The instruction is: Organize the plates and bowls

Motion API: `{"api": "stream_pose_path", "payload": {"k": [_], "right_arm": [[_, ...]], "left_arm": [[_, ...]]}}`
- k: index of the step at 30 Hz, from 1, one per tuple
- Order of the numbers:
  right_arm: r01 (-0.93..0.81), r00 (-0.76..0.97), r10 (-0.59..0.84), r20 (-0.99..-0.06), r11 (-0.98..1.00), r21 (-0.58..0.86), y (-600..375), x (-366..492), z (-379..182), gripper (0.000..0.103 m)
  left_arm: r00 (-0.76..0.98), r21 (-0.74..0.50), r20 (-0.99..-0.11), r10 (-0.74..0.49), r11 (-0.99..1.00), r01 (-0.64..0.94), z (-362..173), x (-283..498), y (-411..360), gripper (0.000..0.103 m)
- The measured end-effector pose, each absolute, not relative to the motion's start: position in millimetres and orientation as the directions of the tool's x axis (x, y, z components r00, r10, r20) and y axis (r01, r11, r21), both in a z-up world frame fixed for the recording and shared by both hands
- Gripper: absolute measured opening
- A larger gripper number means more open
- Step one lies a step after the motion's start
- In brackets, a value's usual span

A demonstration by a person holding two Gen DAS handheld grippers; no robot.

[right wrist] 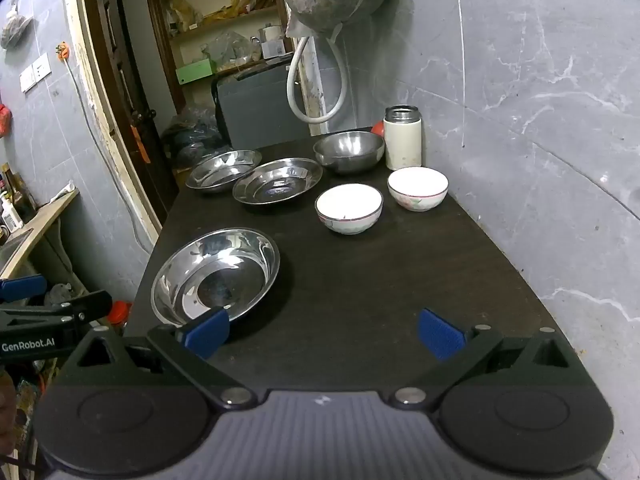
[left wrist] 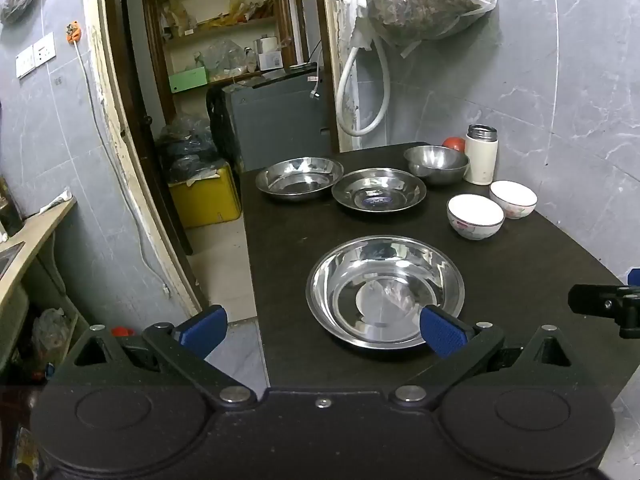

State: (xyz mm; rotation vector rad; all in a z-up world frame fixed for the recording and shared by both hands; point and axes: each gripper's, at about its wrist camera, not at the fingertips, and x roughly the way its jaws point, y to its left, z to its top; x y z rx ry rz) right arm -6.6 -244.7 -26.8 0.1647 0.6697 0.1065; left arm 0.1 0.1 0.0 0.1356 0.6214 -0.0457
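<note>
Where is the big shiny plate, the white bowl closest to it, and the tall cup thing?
big steel plate (left wrist: 385, 292), left wrist view, flat middle
near white bowl (right wrist: 349, 204), right wrist view, inside
flask (right wrist: 403, 144), right wrist view, cream side wall

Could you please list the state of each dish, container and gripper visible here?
Nearest steel plate: upright, empty, unstacked.
Middle steel plate: upright, alone.
Far-left steel plate: upright, empty.
Steel bowl: upright, empty.
Nearer white ceramic bowl: upright, unstacked.
Farther white ceramic bowl: upright, empty.
Flask: standing, lid off.
Left gripper: open, holding nothing.
Right gripper: open, holding nothing.
</note>
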Motion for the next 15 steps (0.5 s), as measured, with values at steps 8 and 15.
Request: {"api": "stream_pose_path", "payload": {"k": [8, 15], "right_arm": [[-0.044, 0.782, 0.152, -0.604, 0.981, 0.189, -241.9, -4.6, -24.9, 0.103], [-0.045, 0.781, 0.153, -0.606, 0.981, 0.19, -245.2, -4.3, -26.0, 0.103]], "left_arm": [[0.815, 0.113, -0.579, -0.006, 0.99, 0.087, 0.0, -0.2, 0.2, 0.102], [0.813, 0.11, -0.583, -0.001, 0.991, 0.08, -0.8, 2.2, 0.0, 0.102]]}}
